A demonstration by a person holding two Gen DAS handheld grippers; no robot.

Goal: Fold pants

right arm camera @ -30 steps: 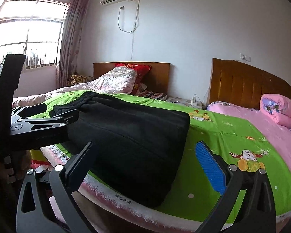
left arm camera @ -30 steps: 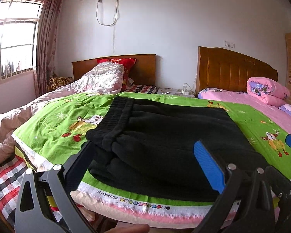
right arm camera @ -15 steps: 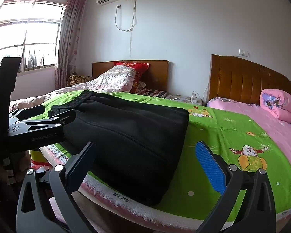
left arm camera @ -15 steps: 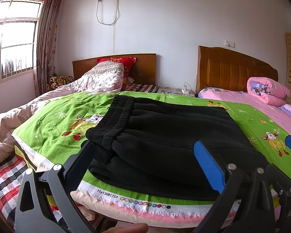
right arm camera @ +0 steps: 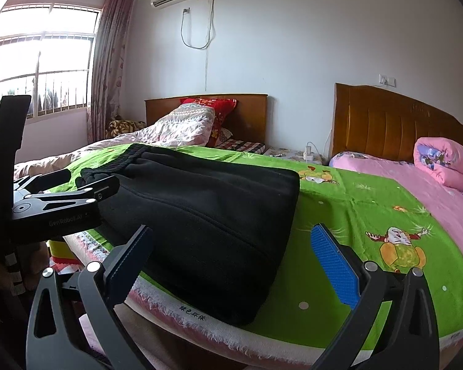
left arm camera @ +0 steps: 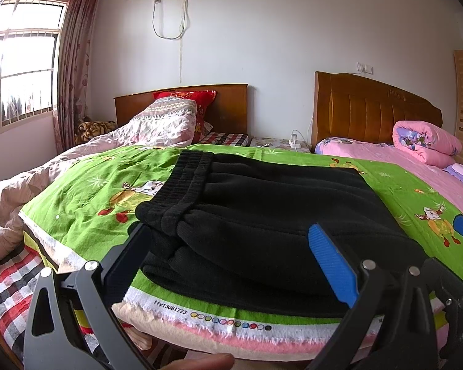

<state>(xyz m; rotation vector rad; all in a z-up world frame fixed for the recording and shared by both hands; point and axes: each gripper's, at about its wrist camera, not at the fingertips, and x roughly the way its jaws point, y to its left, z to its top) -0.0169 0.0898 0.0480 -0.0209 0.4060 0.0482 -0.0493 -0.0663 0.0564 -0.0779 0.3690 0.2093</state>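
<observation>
The black pants point(left arm camera: 262, 209) lie folded into a thick rectangle on a green cartoon-print quilt point(left arm camera: 92, 191), with the ribbed waistband to the left. My left gripper point(left arm camera: 231, 259) is open at the near edge of the bundle, with its fingers on either side of it and nothing clamped. In the right wrist view the pants point(right arm camera: 200, 209) fill the middle. My right gripper point(right arm camera: 231, 262) is open by their right front corner and holds nothing. One of the left gripper's fingers point(right arm camera: 102, 189) rests by the waistband end.
The quilt's fringed edge point(left arm camera: 231, 323) hangs over the bed's near side. A second bed with a pink sheet point(right arm camera: 432, 191) and a rolled pink blanket point(right arm camera: 444, 160) lies to the right. Wooden headboards point(left arm camera: 370, 114) stand against the far wall, and a window point(right arm camera: 40, 61) is at the left.
Almost nothing has moved. The right wrist view has shifted very slightly. Both grippers stay open and the pants lie as before.
</observation>
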